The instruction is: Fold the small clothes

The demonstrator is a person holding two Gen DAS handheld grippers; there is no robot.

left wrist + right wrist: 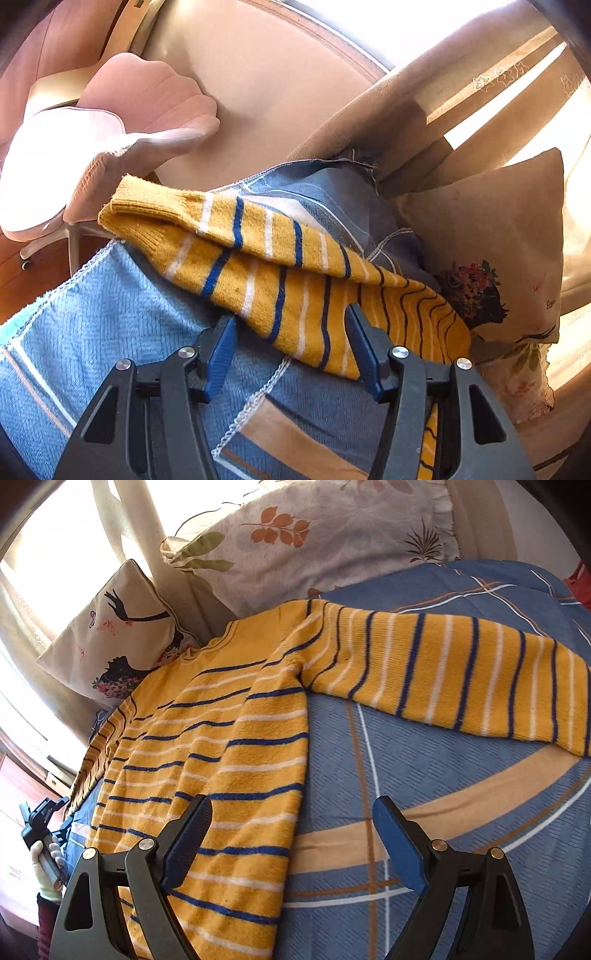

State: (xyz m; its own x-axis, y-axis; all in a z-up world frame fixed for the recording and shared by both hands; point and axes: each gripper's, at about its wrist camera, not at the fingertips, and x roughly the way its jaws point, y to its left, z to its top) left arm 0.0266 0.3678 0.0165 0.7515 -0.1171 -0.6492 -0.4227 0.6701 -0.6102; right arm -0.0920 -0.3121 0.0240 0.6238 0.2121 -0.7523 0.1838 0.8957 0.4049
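A small yellow sweater [221, 746] with blue and white stripes lies flat on a blue plaid bedspread [424, 782]. One sleeve [461, 679] stretches out to the right. In the left wrist view the other sleeve [258, 258] lies across the bedspread [110, 314], cuff to the upper left. My left gripper [291, 328] is open, its jaws straddling that sleeve just above it. My right gripper [291, 819] is open and empty over the sweater's lower side edge. The left gripper also shows in the right wrist view [40, 823], held by a gloved hand.
A beige cushion with a woman's silhouette [114, 635] and a leaf-print pillow [314, 528] lean at the head of the bed. A pink shell-shaped chair [110, 129] stands beyond the bed edge. Curtains [461, 85] hang by the bright window.
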